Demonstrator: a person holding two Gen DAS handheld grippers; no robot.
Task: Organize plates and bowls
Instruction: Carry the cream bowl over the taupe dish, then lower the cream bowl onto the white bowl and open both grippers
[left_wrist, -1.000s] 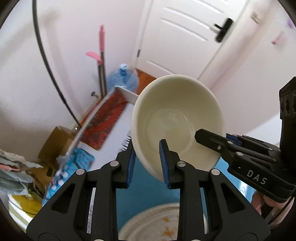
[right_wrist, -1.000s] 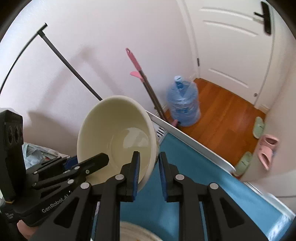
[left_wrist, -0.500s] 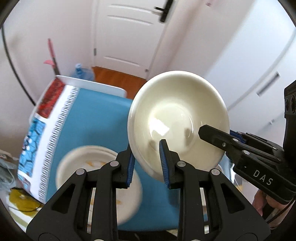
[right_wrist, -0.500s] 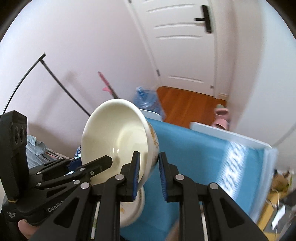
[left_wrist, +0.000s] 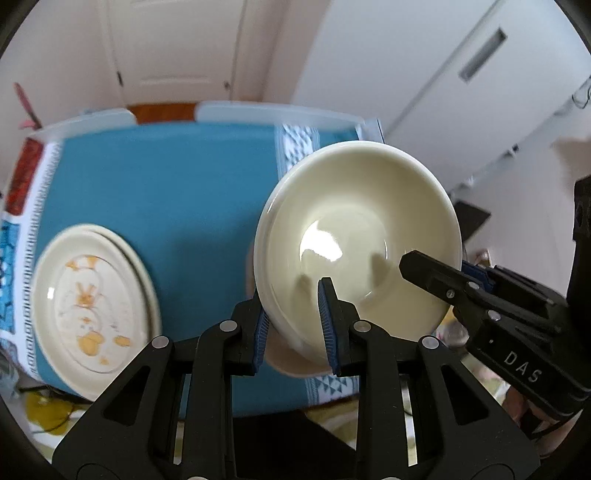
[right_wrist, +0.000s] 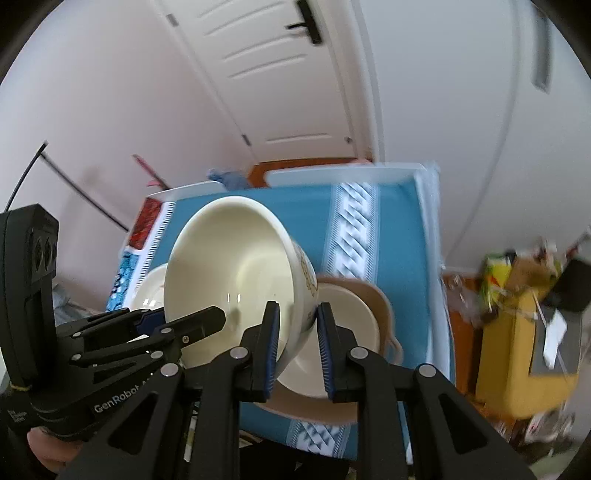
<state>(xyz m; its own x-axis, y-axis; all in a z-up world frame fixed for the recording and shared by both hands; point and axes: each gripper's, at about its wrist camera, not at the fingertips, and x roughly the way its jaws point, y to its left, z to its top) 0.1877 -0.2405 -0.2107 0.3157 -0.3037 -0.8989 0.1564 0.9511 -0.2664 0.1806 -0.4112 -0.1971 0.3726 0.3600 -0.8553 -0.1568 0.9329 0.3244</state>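
A: Status on your grippers?

B: Both clamped on the same cream bowl (left_wrist: 354, 236). Your left gripper (left_wrist: 295, 325) pinches the near rim, one pad inside, one outside. Your right gripper (right_wrist: 295, 339) has the opposite side of the rim, same pinch.

A: Bowl position?

B: In the air, tilted so its opening faces the cameras. It hangs over the right part of the blue tablecloth (left_wrist: 177, 192), touching nothing but the pads.

A: What's under it?

B: A tan dish (right_wrist: 373, 306) with a lighter inside sits on the cloth right behind the bowl in the right view. In the left view only a sliver of it shows below the bowl.

A: Other dishes?

B: A plate (left_wrist: 88, 302) with an orange print lies on the left part of the cloth, well apart from the bowl. Looks like a second plate rim under it, but blur means you can't count on that.
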